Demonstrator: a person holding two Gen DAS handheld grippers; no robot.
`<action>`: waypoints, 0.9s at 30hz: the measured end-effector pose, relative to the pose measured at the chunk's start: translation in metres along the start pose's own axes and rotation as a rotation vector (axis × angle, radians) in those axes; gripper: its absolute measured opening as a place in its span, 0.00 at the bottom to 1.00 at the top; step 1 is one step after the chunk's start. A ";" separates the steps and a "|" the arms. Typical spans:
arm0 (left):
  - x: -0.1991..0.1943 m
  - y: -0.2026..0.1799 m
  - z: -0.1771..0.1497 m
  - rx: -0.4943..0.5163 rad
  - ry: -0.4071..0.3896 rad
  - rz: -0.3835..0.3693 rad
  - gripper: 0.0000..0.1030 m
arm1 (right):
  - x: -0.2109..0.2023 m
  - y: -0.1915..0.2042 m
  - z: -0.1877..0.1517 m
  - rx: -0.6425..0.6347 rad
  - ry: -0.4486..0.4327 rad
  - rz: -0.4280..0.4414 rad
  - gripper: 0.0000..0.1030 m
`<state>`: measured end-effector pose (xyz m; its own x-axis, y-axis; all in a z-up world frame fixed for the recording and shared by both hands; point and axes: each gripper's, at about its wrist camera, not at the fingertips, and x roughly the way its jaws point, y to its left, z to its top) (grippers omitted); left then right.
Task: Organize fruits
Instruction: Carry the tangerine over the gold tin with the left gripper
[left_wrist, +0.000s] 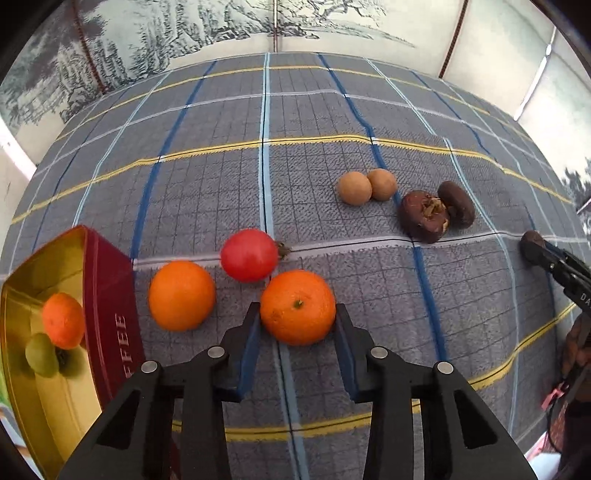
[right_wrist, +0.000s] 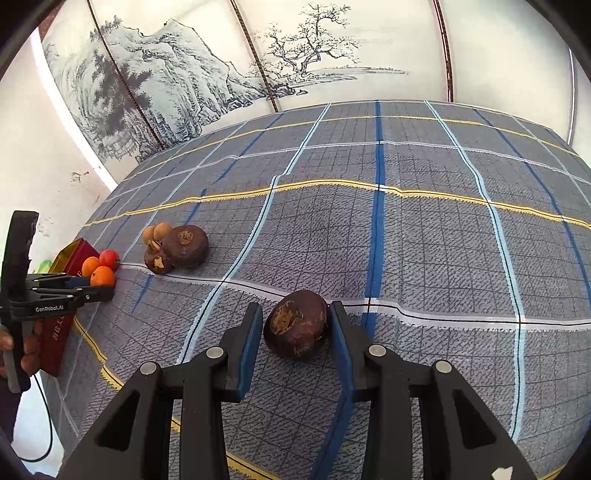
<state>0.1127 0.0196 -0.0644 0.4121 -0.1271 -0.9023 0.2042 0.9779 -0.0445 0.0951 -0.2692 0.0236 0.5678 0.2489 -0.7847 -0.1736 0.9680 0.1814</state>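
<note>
My left gripper (left_wrist: 295, 310) points down at the plaid cloth, shut on an orange (left_wrist: 297, 306), a blue pad against each side. A second orange (left_wrist: 181, 295) and a red fruit (left_wrist: 249, 254) lie just beyond it to the left. At the left stands a red tin (left_wrist: 107, 295) with a gold inside, holding a small orange (left_wrist: 62, 319) and a green fruit (left_wrist: 42, 354). My right gripper (right_wrist: 295, 306) is shut on a dark brown fruit (right_wrist: 297, 325) that rests on the cloth. In the right wrist view the left gripper (right_wrist: 92, 288) shows at the far left.
Two tan round fruits (left_wrist: 354, 187) and two dark brown fruits (left_wrist: 424, 216) lie together mid-table. A painted screen (right_wrist: 184, 92) backs the table. A hand (right_wrist: 29, 347) holds the left gripper's handle near a red box (right_wrist: 55, 336) at the table's edge.
</note>
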 end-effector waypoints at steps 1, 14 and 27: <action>-0.003 -0.002 -0.002 -0.008 -0.005 -0.003 0.37 | 0.000 0.000 0.000 0.000 0.000 -0.001 0.34; -0.079 -0.017 -0.048 -0.090 -0.117 -0.094 0.37 | 0.001 0.001 0.001 -0.002 0.001 -0.003 0.33; -0.118 0.002 -0.073 -0.126 -0.191 -0.032 0.37 | 0.001 0.004 0.000 -0.007 0.002 -0.008 0.33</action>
<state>-0.0007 0.0488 0.0110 0.5701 -0.1762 -0.8024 0.1123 0.9843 -0.1363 0.0954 -0.2653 0.0232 0.5676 0.2414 -0.7871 -0.1750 0.9696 0.1712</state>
